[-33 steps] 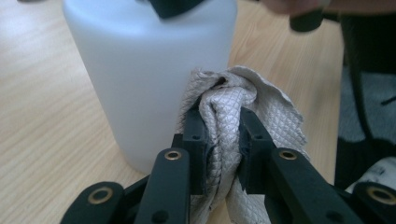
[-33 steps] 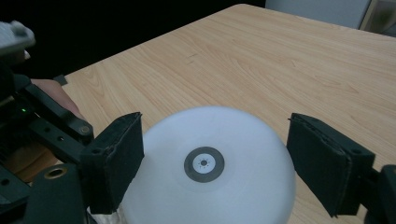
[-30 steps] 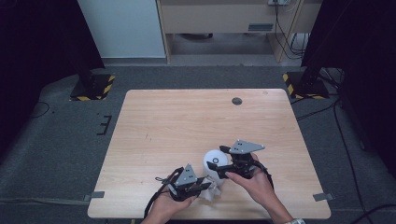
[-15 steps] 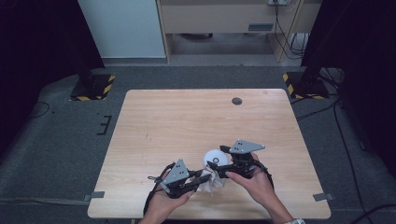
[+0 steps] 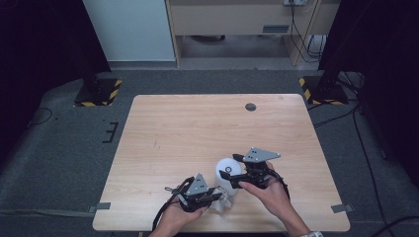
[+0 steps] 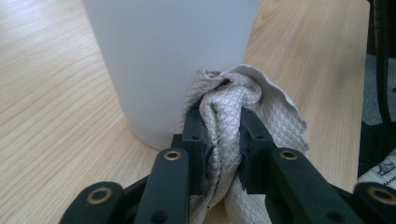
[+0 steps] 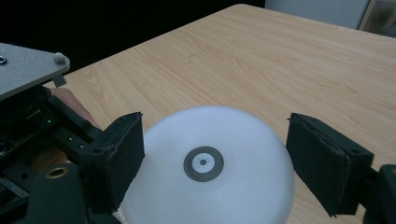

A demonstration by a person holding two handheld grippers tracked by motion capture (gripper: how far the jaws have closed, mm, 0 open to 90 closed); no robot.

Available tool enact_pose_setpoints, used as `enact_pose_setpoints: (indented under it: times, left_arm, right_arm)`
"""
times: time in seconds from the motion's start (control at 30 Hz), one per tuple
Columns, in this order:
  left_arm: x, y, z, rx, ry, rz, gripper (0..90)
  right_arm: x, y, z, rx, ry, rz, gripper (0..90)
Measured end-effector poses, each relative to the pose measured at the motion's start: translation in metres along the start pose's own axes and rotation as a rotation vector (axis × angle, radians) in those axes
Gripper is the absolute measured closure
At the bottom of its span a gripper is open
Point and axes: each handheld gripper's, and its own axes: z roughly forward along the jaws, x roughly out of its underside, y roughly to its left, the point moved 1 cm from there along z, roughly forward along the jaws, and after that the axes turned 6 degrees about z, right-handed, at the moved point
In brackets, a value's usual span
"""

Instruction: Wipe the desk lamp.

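- White container (image 5: 228,170) stood upside down on bench (image 5: 207,128), near front edge.
- R gripper (image 5: 236,175): fingers set either side of container, clamped on it.
- L gripper (image 6: 218,140): fingers clamped on quilted cloth (image 6: 254,100), pressed against container's lower wall.

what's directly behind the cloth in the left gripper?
The white container's side wall stands right behind the cloth, which the left gripper pinches against it. The contact patch itself is covered.
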Motion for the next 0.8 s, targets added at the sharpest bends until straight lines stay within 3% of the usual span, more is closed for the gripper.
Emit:
enact_pose_setpoints:
  times: [0.07,0.17,0.37,0.6,0.8]
  left_arm:
    - [-0.003,-0.001,-0.003,0.005,-0.034,0.009,74.9]
    - [-0.012,-0.002,-0.013,0.007,-0.121,0.013,75.0]
    - [-0.023,0.001,-0.031,-0.007,-0.273,-0.028,74.7]
    - [-0.016,0.009,-0.03,-0.007,-0.227,-0.054,74.3]
    - [-0.009,0.017,-0.031,-0.052,-0.186,-0.072,74.4]
  right_arm:
    - [0.0,-0.001,0.0,-0.001,-0.001,0.002,20.3]
    - [0.0,-0.001,0.0,0.002,-0.002,0.004,20.3]
    - [0.0,-0.001,0.0,0.001,-0.002,0.002,20.3]
    - [0.0,-0.002,-0.001,0.0,-0.003,0.006,20.5]
    - [0.0,-0.002,-0.001,0.0,-0.002,0.007,20.6]
